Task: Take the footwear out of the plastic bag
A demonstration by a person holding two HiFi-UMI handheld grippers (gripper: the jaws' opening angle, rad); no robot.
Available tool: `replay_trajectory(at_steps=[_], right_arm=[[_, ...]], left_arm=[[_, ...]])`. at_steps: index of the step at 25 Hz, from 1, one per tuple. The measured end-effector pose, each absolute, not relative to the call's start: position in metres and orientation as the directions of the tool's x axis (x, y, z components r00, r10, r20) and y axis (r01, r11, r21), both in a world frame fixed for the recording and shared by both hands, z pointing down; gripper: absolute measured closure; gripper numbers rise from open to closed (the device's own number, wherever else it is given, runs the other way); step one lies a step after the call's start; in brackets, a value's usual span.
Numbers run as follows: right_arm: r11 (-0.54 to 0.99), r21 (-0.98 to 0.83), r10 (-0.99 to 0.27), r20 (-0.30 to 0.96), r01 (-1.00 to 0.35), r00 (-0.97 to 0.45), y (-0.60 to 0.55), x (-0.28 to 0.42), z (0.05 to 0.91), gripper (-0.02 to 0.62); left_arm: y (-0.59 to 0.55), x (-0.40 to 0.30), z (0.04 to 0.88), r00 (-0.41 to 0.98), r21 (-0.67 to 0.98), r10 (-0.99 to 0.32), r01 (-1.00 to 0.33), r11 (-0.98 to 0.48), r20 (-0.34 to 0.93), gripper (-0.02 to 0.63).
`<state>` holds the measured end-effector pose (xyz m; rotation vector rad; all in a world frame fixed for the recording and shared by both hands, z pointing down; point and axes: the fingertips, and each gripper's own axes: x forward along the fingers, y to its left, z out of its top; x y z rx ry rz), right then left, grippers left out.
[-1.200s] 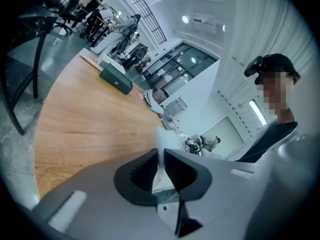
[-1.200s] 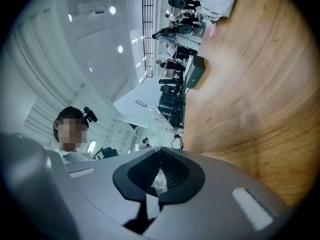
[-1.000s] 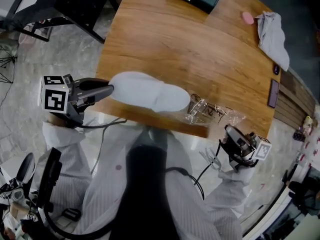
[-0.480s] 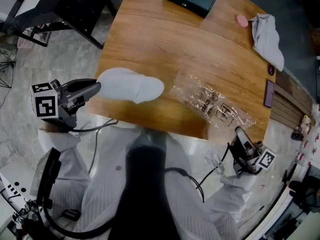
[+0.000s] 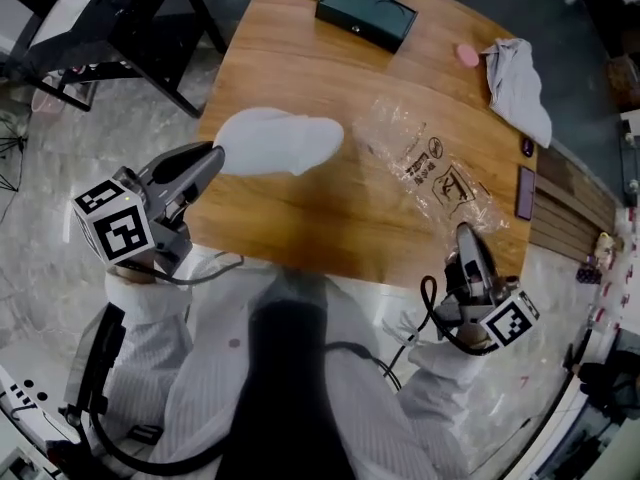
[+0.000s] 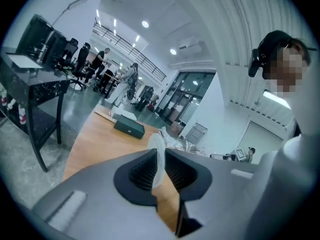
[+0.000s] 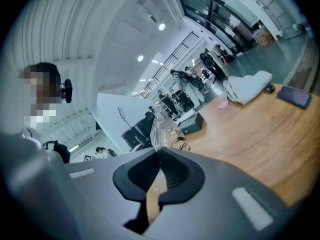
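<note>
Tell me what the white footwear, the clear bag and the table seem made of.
Footwear: probably soft fabric, matte white; it looks thin and floppy. Bag: thin clear plastic film, glossy and crinkled, wood showing through. Table: wood or wood-look veneer, satin sheen, visible grain streaks.

The table point(image 5: 300, 78) is being shown as varnished wood, its grain visible under a soft sheen. The plastic bag point(image 5: 430, 163) is being seen as clear, crinkled, glossy film (printed in black), while the footwear point(image 5: 280, 140) is being presented as white, matt, soft cloth.
</note>
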<state>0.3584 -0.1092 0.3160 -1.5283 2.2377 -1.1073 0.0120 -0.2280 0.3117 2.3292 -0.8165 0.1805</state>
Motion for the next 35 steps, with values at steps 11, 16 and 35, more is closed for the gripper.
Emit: replay_trajectory(at_steps=[11,16,35], right_arm=[[0.158,-0.57,-0.92,0.213,-0.806,-0.33,-0.146,0.315,0.304,0.581],[0.154,-0.547,-0.926,0.21,-0.823,-0.313,-0.148,0.312,0.296,0.581],[0.165,-0.504,-0.931,0.204,-0.848,-0.302,-0.146,0.309,0.285,0.581]], left_arm=[[-0.231,0.039,0.3,0.733,0.552,-0.632,-0.646,-0.528,0.253,0.555],[-0.228,0.054,0.295,0.748,0.55,-0.613,-0.633,-0.545,0.253,0.555],[-0.221,0.07,0.291,0.779,0.56,-0.577,-0.6,-0.571,0.246,0.555]])
